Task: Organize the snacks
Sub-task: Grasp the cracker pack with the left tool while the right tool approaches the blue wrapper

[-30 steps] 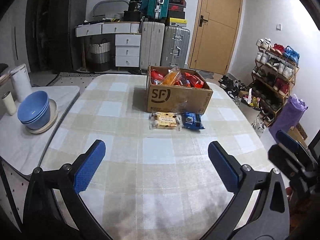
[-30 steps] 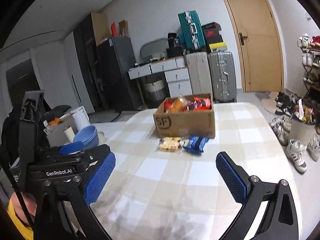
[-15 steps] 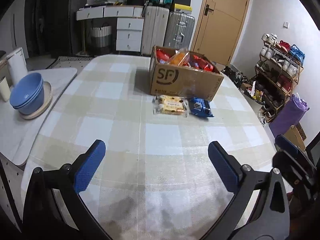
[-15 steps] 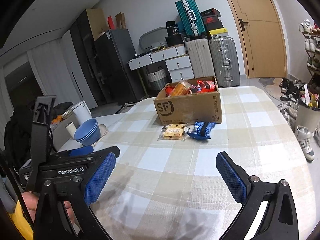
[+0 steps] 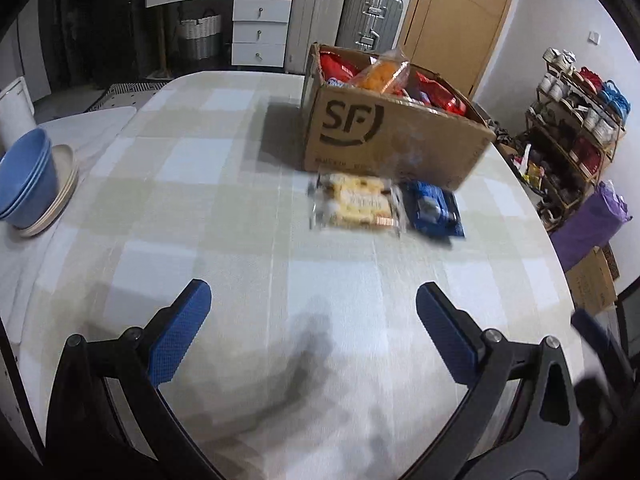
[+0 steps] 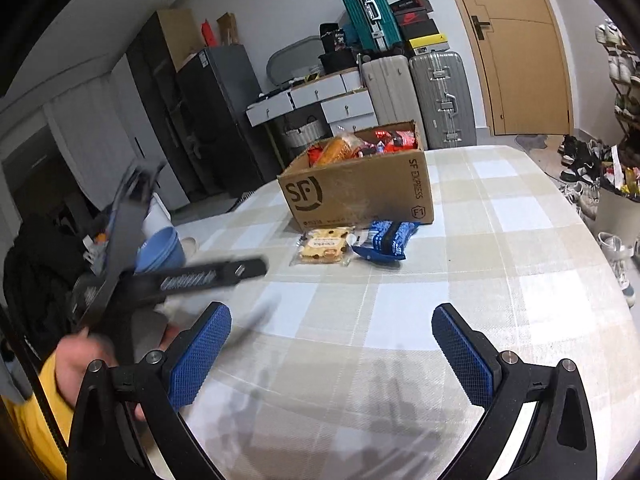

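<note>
A brown SF cardboard box [image 5: 384, 140] [image 6: 360, 196] full of red and orange snack packs stands on the checked table. In front of it lie a clear pack of yellow biscuits [image 5: 356, 204] [image 6: 324, 246] and a blue snack pack [image 5: 434, 210] [image 6: 386, 238], side by side. My left gripper [image 5: 314, 320] is open and empty, well short of the packs. My right gripper [image 6: 332, 336] is open and empty, also short of them. The left gripper's body [image 6: 172, 276] shows blurred at the left of the right wrist view.
Blue bowls on a plate [image 5: 28, 184] [image 6: 160, 250] stand on a white side surface to the left. A shoe rack [image 5: 576, 128] and a purple bag [image 5: 592, 220] are to the right of the table. Suitcases, drawers and a door stand behind.
Both grippers have moved forward over the table toward the box and the two packs. The left gripper is moving fast and looks blurred. Both stay open.
</note>
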Demonstrator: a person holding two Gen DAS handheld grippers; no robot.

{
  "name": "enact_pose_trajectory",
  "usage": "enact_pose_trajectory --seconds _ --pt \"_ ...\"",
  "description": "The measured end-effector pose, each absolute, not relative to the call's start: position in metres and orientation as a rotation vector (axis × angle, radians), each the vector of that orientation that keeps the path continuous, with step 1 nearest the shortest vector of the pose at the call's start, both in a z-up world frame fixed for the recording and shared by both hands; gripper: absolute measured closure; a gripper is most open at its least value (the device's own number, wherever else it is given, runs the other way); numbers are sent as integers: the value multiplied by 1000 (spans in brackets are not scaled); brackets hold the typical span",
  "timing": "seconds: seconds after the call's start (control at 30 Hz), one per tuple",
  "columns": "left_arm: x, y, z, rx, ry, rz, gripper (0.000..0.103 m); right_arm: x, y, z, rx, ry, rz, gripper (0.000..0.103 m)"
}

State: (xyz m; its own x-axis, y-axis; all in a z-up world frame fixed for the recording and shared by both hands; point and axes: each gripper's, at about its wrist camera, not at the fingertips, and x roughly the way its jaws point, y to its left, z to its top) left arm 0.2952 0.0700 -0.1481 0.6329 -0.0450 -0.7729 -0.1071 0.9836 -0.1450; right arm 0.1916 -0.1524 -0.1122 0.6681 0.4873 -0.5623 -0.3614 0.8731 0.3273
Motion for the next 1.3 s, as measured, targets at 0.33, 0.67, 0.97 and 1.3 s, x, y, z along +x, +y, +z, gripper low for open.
enact_pose_trajectory --seconds 0.33,0.67,0.97,1.3 --pt "398 49 -174 -194 986 24 1 235 -172 -124 236 728 436 1" --pt "457 36 -202 -158 1042 66 2 312 -171 -111 283 774 414 1" --pt "473 16 -200 -50 993 52 24 349 -159 -131 258 864 356 1" --pt "481 13 -188 -77 979 -31 62 349 -153 -143 267 898 351 1"
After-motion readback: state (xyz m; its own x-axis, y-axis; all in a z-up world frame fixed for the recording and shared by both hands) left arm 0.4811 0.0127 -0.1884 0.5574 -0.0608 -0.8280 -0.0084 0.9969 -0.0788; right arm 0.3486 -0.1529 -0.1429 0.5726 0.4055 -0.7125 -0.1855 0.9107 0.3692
